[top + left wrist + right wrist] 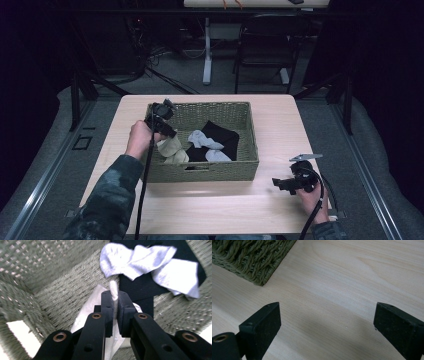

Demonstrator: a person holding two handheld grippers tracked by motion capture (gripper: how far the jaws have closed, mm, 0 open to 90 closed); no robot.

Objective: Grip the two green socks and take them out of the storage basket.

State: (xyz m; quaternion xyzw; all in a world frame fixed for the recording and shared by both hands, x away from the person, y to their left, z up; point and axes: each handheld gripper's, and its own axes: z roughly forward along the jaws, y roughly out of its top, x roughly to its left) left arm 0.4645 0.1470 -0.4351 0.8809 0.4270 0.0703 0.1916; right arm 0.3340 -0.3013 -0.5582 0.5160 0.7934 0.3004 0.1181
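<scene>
The left gripper (114, 306) has its jaws pinched on a fold of the cream sock (113, 290) — in the left gripper view a narrow ribbed edge of the fabric stands up between the two black pads, with the rest of the sock hanging below and behind them. From the high view the sock (171, 148) sits at the left end of the woven basket (250, 165), draped under the gripper (170, 132) and seemingly partly lifted off the basket floor. Beside it lie two grey socks (207, 145) over a black garment (222, 134), close by but apart from the held one.

The right gripper (327, 322) rests well off to the right on the table (342, 272), jaws spread wide with nothing between them; a corner of the basket (254, 257) shows at the upper left of its view.

The sock looks light, limp and easily bunched (no stiffness to speak of), so it should dangle and swing from whatever point is held. The present hold is on a thin edge — enough for so light a thing, I'd judge, though knit fabric can slide out of a shallow pinch. A deeper bite on a doubled fold near the cuff would likely be surer. Nothing here is fragile, and snagging on the weave seems the main nuisance
</scene>
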